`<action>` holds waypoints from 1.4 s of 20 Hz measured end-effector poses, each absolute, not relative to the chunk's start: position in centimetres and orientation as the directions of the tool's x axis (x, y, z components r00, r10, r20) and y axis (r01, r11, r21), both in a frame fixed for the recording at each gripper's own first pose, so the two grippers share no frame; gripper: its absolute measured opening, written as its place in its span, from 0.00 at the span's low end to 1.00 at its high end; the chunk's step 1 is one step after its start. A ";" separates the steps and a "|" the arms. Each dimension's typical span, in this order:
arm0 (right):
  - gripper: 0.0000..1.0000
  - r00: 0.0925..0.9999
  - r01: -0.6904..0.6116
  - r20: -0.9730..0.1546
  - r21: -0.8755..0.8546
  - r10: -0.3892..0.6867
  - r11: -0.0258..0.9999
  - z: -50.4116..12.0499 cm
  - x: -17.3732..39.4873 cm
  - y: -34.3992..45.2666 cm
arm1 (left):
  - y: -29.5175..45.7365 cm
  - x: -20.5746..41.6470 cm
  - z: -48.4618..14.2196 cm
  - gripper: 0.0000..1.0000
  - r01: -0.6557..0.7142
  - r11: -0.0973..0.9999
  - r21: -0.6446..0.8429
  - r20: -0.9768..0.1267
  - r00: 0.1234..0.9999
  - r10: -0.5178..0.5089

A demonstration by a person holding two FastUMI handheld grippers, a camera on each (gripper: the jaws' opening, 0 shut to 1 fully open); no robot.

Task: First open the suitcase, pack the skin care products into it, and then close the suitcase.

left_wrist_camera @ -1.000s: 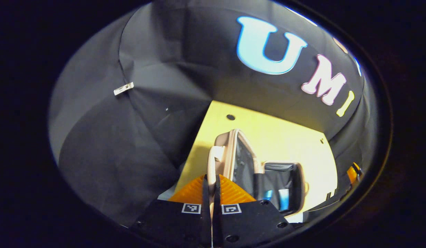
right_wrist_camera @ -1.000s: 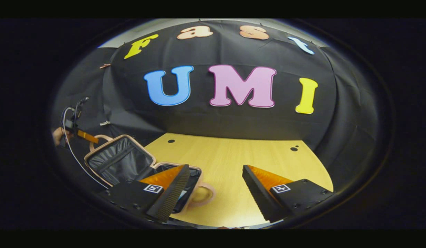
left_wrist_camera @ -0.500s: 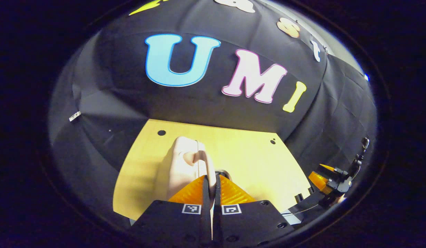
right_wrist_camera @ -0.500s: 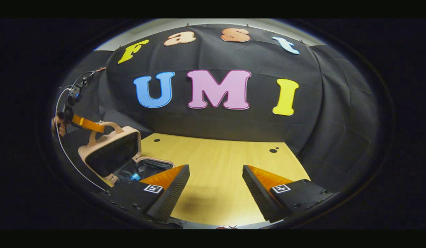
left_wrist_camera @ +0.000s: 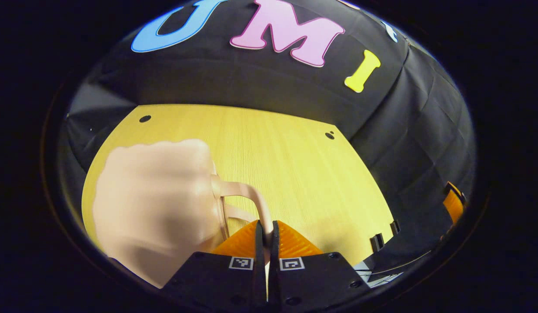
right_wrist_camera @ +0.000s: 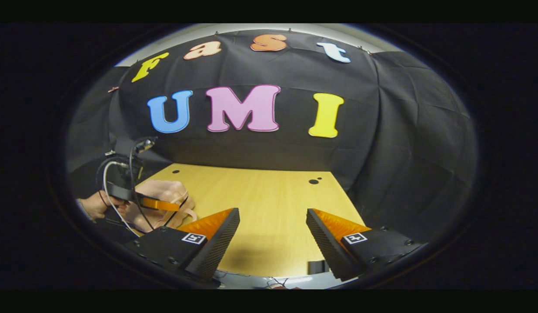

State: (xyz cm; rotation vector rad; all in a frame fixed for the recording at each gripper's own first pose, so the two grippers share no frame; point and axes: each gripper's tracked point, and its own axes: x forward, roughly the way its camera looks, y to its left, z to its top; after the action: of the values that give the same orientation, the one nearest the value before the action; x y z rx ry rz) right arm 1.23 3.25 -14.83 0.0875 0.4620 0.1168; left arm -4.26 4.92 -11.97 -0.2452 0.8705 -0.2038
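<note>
Wooden table under me; my left claw stays pinched on the suitcase handle, having swung the lid down; suitcase now lies closed; right claw gapes empty; closing looks nearly finished.

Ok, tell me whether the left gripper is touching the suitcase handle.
Touching. In the left gripper view, the left gripper is shut on the suitcase handle, with the strap running down between its fingers.

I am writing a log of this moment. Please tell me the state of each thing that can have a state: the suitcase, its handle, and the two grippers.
suitcase: lid down, lying on the table
handle: pinched by the left gripper
left gripper: shut on handle
right gripper: open, holding nothing, above the table
</note>
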 end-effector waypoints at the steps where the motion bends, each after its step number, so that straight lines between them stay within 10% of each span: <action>1: 0.98 0.888 -0.078 -0.445 0.100 0.115 0.992 -15.1 0.9 2.3 | 4.3 -4.2 -12.8 0.08 0.083 0.953 -0.292 -0.726 0.630 -0.278; 8: 0.98 0.905 -0.041 -0.419 0.070 0.067 0.997 -15.9 0.7 -0.7 | 3.6 -3.8 -11.7 0.21 0.077 0.977 -0.199 -0.684 0.703 -0.195; 14: 0.97 0.946 -0.113 -0.304 0.028 0.117 0.993 -12.8 2.6 0.5 | 4.4 -4.5 -2.2 0.97 0.073 0.994 -0.080 -0.506 0.856 -0.103; 28: 0.98 0.929 -0.357 -0.082 0.069 0.362 0.932 -3.5 7.4 5.0 | 2.3 -14.6 18.6 0.96 -0.140 0.989 -0.053 -0.097 0.986 0.135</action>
State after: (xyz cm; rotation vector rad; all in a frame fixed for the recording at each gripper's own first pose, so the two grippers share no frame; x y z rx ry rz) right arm 7.39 5.03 -3.54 0.0528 0.0937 0.3685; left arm -14.60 2.32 18.63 -0.0601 0.0937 0.1381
